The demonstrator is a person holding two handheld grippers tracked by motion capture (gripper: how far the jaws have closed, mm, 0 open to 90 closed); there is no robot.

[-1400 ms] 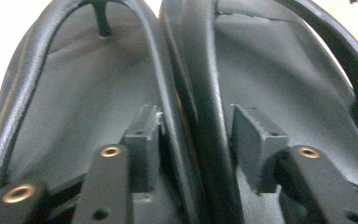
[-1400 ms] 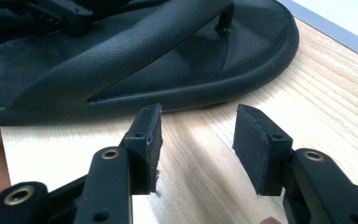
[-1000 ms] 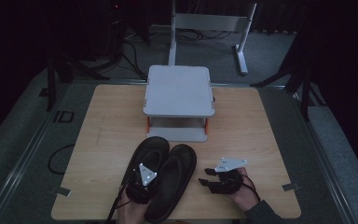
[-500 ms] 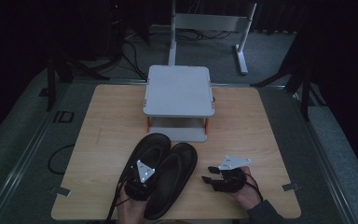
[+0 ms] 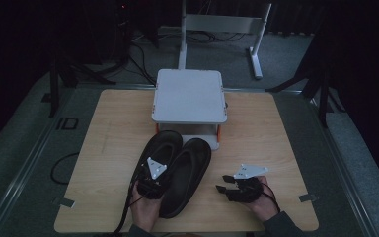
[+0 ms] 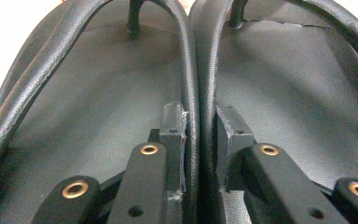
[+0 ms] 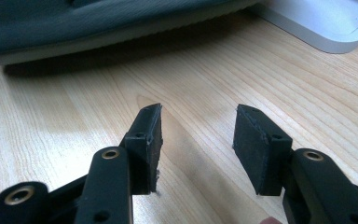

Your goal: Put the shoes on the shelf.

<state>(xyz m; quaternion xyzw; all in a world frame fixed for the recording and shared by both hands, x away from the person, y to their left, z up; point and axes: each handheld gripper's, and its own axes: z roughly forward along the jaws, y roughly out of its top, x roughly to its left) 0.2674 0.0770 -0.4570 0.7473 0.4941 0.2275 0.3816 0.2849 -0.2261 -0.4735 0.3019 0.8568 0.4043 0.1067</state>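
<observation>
Spanning a dark, cable-strewn room, the pale wooden table (image 5: 113, 148) bears black sandals (image 5: 177, 163).

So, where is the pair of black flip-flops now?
In the high view, the pair of black flip-flops lies near the table's front edge, left of centre, before the grey shelf, pinched by the left gripper.

Pair of black sandals (image 5: 177, 170) fills the near-centre of the table (image 5: 108, 148), toes almost at the grey two-tier stand (image 5: 189, 96), which blocks the far centre. Left and right flanks of the tabletop lie open, wood bare.
</observation>
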